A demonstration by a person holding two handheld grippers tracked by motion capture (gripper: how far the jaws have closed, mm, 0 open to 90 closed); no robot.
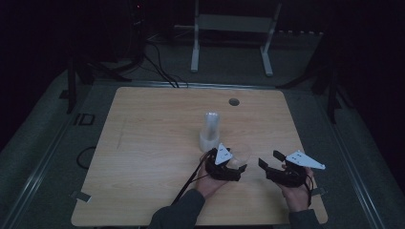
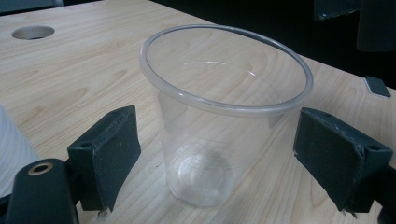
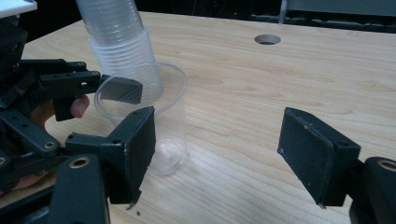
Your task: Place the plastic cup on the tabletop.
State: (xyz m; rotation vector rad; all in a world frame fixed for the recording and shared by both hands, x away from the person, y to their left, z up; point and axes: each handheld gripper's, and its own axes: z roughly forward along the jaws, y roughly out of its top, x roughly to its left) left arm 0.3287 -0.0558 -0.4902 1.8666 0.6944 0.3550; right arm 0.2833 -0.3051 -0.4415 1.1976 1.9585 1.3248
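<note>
Dim room, pale wooden table [image 1: 157,143] with 1 round cable hole [image 1: 233,101] near its far edge. Single clear plastic cup [image 2: 219,116] upright on the near right part of the table, mouth up, empty. Left gripper [image 1: 232,164] spread wide, 1 jaw on each side of the cup, pads [image 2: 112,149] apart from the wall: placed, by judgement, to close on the cup or just let go of it. Right gripper [image 1: 270,161] likewise spread, holding nothing, hovering just right of the cup, jaws aimed toward it; probably waiting as support. Tall stack of nested cups [image 1: 210,131] just behind the single cup, mouth down, near enough to be knocked on lifting. White metal frame [image 1: 234,28] on the floor beyond the table, well apart.
</note>
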